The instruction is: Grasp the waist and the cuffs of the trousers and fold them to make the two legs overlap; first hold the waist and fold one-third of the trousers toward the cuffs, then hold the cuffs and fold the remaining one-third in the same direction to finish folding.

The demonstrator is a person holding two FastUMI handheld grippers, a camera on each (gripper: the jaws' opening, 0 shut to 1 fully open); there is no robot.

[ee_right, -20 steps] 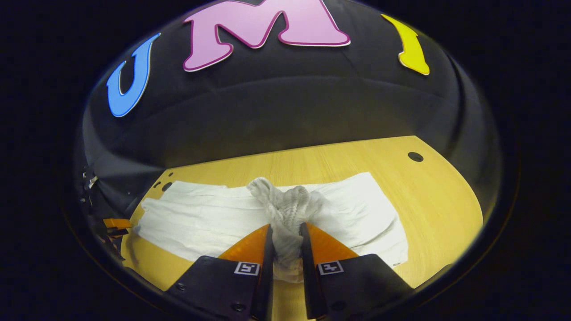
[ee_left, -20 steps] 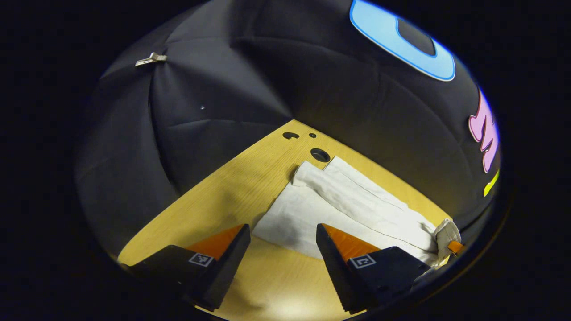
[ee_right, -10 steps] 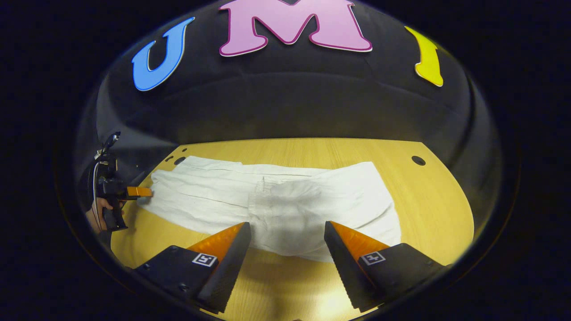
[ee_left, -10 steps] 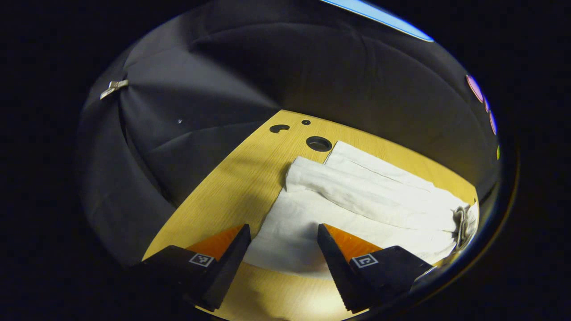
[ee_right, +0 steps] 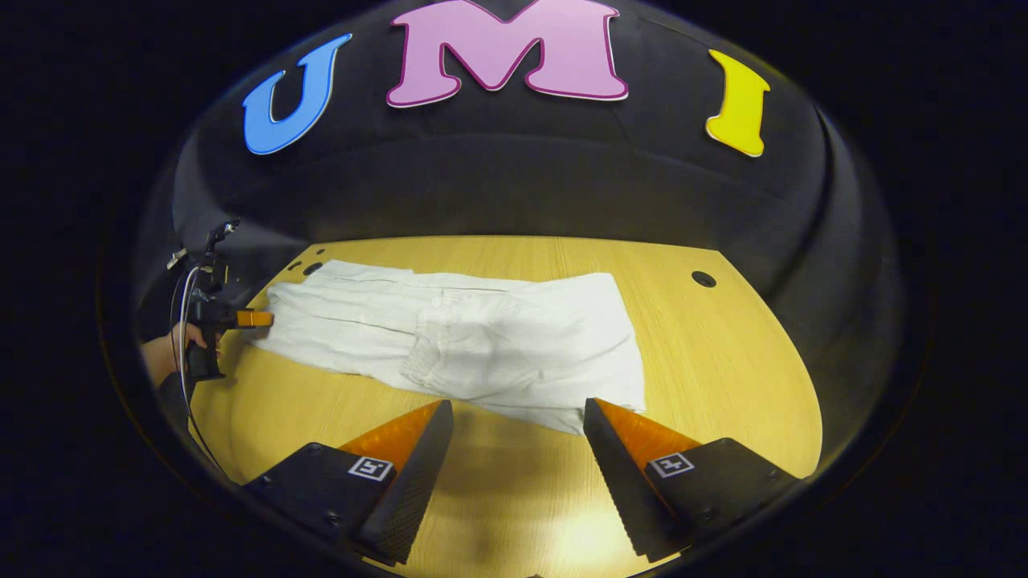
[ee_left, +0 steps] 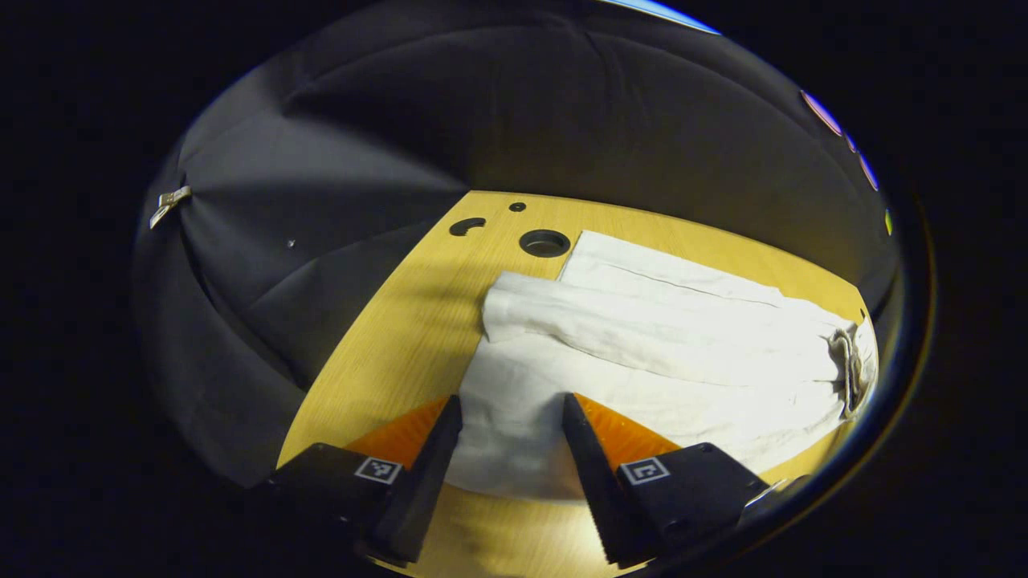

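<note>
Left gripper view shows the left gripper [ee_left: 508, 437] straddling, jaws half-closed, the cuffs [ee_left: 514, 433] of the trousers [ee_right: 474, 341] near the table's [ee_right: 723, 361] front edge to fold them, while the right gripper [ee_right: 518, 449] hangs wide open, empty.

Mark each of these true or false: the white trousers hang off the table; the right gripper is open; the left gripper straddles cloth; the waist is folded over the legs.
1. The white cloth trousers hang off the wooden table. False: they lie flat on it.
2. The right gripper is open, holding nothing. True.
3. The left gripper has trouser cloth between its fingers. True.
4. The waist is unfolded. False: it lies folded over the legs.
</note>
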